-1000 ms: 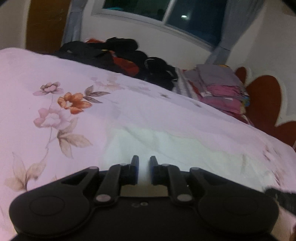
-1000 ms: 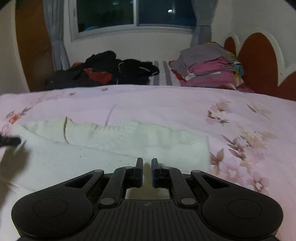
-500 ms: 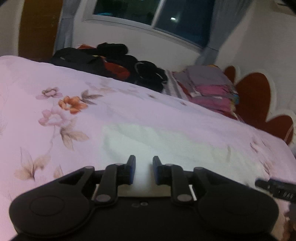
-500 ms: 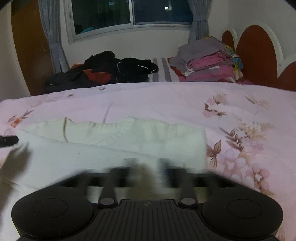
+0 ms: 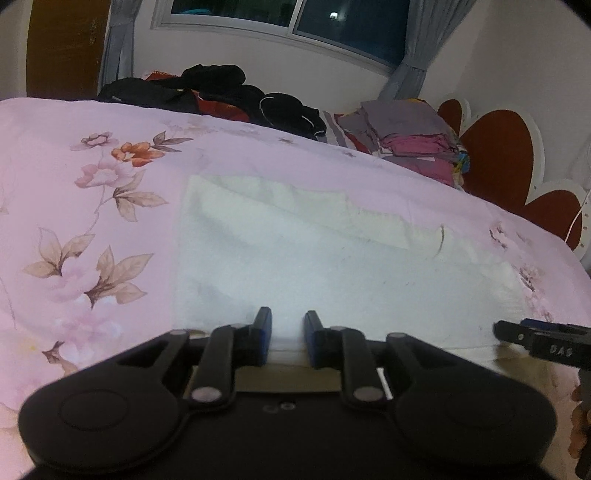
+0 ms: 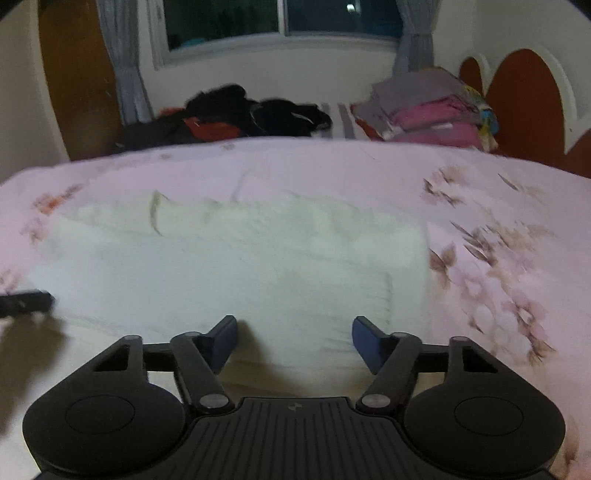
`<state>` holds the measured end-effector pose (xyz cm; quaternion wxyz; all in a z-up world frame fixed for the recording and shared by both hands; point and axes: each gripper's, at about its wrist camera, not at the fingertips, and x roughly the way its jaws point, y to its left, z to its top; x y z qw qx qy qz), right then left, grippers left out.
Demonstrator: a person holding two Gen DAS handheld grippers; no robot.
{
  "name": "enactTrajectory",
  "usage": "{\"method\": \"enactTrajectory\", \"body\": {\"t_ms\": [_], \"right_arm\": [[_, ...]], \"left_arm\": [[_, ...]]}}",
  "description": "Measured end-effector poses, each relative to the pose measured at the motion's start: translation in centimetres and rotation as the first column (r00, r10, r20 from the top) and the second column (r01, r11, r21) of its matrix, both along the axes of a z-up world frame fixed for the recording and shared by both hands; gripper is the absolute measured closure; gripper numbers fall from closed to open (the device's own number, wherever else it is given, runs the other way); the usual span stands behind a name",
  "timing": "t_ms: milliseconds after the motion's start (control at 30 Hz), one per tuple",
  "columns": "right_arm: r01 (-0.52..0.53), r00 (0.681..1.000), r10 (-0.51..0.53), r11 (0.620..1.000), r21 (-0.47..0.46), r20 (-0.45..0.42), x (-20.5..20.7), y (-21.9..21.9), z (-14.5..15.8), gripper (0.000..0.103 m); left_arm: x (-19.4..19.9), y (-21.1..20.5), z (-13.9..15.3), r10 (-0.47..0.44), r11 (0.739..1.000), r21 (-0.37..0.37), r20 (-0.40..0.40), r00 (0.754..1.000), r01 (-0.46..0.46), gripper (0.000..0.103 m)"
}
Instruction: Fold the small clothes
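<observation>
A white folded garment (image 5: 314, 254) lies flat on the pink floral bedspread (image 5: 92, 206). It also shows in the right wrist view (image 6: 236, 266). My left gripper (image 5: 287, 325) is over the garment's near edge, jaws a little apart and holding nothing. My right gripper (image 6: 294, 332) is wide open and empty above the near edge of the garment. The right gripper's tip shows at the right edge of the left wrist view (image 5: 532, 338). The left gripper's tip shows at the left edge of the right wrist view (image 6: 26, 302).
A pile of dark and red clothes (image 6: 236, 114) lies at the far side of the bed. A stack of folded grey and pink clothes (image 6: 432, 107) stands at the far right by the red headboard (image 6: 524, 99). A window (image 6: 280, 18) is behind.
My right gripper opened wide from nearly shut. My left gripper opened a little. Both pulled back, so more of the garment shows.
</observation>
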<state>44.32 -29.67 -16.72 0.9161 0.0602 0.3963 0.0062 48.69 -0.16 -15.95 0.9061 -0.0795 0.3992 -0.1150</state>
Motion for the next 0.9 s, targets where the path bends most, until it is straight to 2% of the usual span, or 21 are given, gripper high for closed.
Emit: {"method": "enactTrajectory", "body": {"t_ms": [133, 267, 300, 333, 367, 400, 500, 633, 800, 867, 900], "right_arm": [[0.054, 0.998, -0.054, 0.998, 0.029, 0.019, -0.2, -1.1, 0.9, 0.036], [0.054, 0.998, -0.053, 0.998, 0.028, -0.034, 0.6, -1.2, 0.3, 0.037], [0.045, 0.999, -0.044, 0.999, 0.023, -0.032, 0.5, -1.1, 0.2, 0.041], [0.026, 0.999, -0.025, 0.999, 0.020, -0.031, 0.4, -0.9, 0.2, 0.050], [0.011, 0.999, -0.010, 0.999, 0.033, -0.031, 0.4, -0.8, 0.2, 0.072], [0.003, 1.000, -0.002, 0.999, 0.045, -0.030, 0.4, -0.7, 0.2, 0.082], [-0.030, 0.999, 0.031, 0.999, 0.023, -0.023, 0.4, 0.1, 0.4, 0.093], [-0.010, 1.000, 0.009, 1.000, 0.009, 0.025, -0.1, 0.0, 1.0, 0.094], [-0.023, 0.999, 0.023, 1.000, -0.014, -0.036, 0.5, -0.1, -0.1, 0.094], [-0.024, 1.000, 0.023, 0.999, -0.048, -0.020, 0.2, 0.1, 0.3, 0.093], [-0.013, 1.000, 0.013, 0.999, -0.049, -0.006, 0.0, 0.0, 0.7, 0.088]], "left_arm": [[-0.2, -0.4, 0.1, 0.006, 1.000, 0.014, 0.001, 1.000, -0.006, 0.083], [-0.4, -0.7, 0.1, 0.012, 1.000, 0.025, 0.001, 1.000, -0.012, 0.083], [-0.4, -0.7, 0.1, 0.013, 1.000, 0.027, 0.001, 1.000, -0.013, 0.083], [-0.5, -0.7, 0.2, 0.013, 0.999, 0.030, 0.002, 1.000, -0.013, 0.083], [-0.5, -0.8, 0.2, 0.014, 0.999, 0.032, 0.002, 1.000, -0.014, 0.083], [-0.6, -0.8, 0.2, 0.015, 0.999, 0.035, 0.003, 1.000, -0.015, 0.083], [-0.7, -1.0, 0.3, 0.017, 0.999, 0.045, 0.005, 1.000, -0.018, 0.083], [-0.9, -1.0, 0.5, 0.024, 0.999, 0.042, 0.005, 1.000, -0.025, 0.082], [-1.0, -1.2, 0.3, 0.029, 0.998, 0.050, 0.007, 1.000, -0.030, 0.082], [-1.1, -1.2, 0.4, 0.030, 0.998, 0.054, 0.006, 1.000, -0.031, 0.081], [-1.3, -1.2, 0.6, 0.029, 0.998, 0.053, 0.006, 1.000, -0.030, 0.079]]}}
